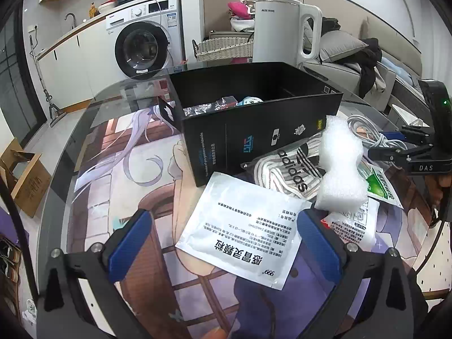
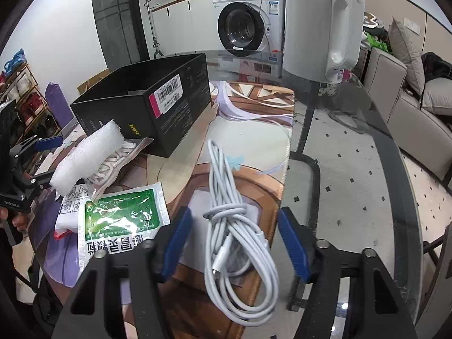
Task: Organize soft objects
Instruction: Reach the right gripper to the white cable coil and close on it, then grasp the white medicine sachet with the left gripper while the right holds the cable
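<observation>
My left gripper [image 1: 226,243] is open just above a silver medicine sachet [image 1: 240,231], which lies flat on the printed mat between its blue pads. My right gripper [image 2: 236,243] is open around a coiled white cable [image 2: 237,226]; a gap shows beside the left pad. Further back stands an open black box [image 1: 254,130] with soft items [image 1: 226,103] inside. Beside it lie a white foam roll [image 1: 339,163], a bagged striped sock pack [image 1: 293,166], a green sachet [image 2: 124,212] and a white packet [image 1: 353,223]. The right gripper [image 1: 387,144] also shows at the left wrist view's right edge.
A white kettle [image 2: 319,28] stands at the back of the round glass table [image 2: 353,147]. Beyond it are a washing machine [image 1: 144,42], a wicker basket [image 1: 223,48] and a sofa [image 1: 353,65]. A cardboard box [image 1: 25,175] lies on the floor to the left.
</observation>
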